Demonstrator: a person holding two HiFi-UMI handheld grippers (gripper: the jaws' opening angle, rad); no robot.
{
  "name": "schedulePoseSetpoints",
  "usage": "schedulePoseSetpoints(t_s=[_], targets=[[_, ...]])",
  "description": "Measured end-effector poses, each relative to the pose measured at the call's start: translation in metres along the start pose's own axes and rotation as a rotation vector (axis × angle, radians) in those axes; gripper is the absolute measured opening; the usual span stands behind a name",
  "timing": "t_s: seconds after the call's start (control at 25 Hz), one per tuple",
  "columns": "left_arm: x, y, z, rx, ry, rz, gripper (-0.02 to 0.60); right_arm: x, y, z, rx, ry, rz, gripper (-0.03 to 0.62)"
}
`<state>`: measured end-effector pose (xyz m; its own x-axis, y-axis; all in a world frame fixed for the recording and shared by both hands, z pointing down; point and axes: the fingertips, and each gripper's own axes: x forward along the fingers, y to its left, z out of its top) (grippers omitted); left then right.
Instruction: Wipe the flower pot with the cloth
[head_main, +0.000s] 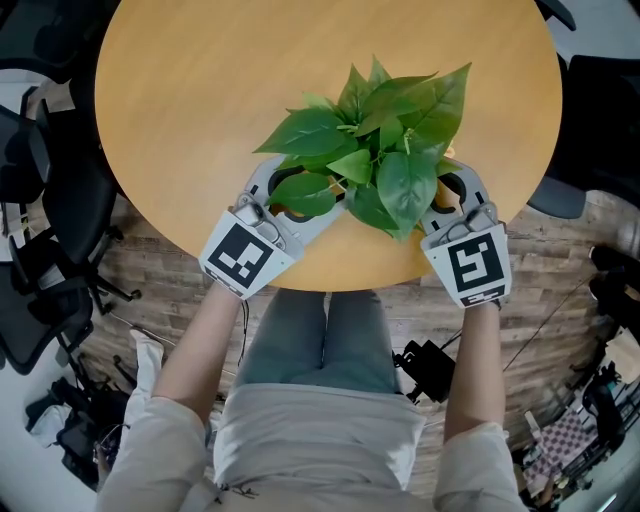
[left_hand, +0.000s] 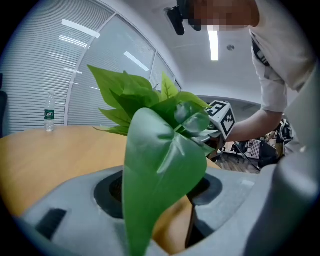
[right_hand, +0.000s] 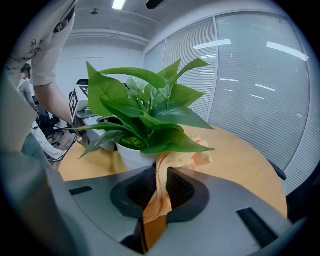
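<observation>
A leafy green plant (head_main: 375, 140) stands near the front edge of the round wooden table (head_main: 200, 120). Its white pot (right_hand: 131, 155) shows only in the right gripper view, under the leaves. My right gripper (right_hand: 159, 202) is shut on an orange cloth (right_hand: 165, 175), which drapes forward against the pot's side. In the head view the right gripper (head_main: 452, 195) is at the plant's right and my left gripper (head_main: 295, 200) at its left. The left gripper's (left_hand: 160, 200) jaws stand partly apart. A big leaf (left_hand: 160, 165) covers the gap, hiding whether they press on the pot.
A water bottle (left_hand: 49, 112) stands at the table's far side. Black office chairs (head_main: 40, 200) sit on the floor to the left, another chair (head_main: 560, 195) to the right. Bags and cables (head_main: 430, 365) lie on the floor by my legs.
</observation>
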<state>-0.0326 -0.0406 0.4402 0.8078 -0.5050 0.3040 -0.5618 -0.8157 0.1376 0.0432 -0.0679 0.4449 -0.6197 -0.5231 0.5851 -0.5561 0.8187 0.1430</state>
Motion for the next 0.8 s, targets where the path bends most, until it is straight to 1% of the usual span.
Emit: schedulePoseSetpoints(t_s=[0.12, 0.28, 0.44, 0.8], targets=[[0.003, -0.003, 0.001, -0.025, 0.014, 0.020, 0.253, -0.005, 0.001, -0.002, -0.001, 0.004, -0.002, 0.044], [0.008, -0.004, 0.004, -0.009, 0.023, 0.054, 0.252, -0.010, 0.004, -0.005, -0.021, 0.020, 0.002, 0.044], [0.011, -0.004, 0.004, -0.042, 0.035, 0.110, 0.252, -0.012, 0.011, -0.008, -0.021, 0.034, 0.006, 0.044], [0.013, -0.006, 0.003, -0.076, 0.036, 0.192, 0.252, -0.011, 0.036, -0.011, -0.008, 0.031, 0.017, 0.044]])
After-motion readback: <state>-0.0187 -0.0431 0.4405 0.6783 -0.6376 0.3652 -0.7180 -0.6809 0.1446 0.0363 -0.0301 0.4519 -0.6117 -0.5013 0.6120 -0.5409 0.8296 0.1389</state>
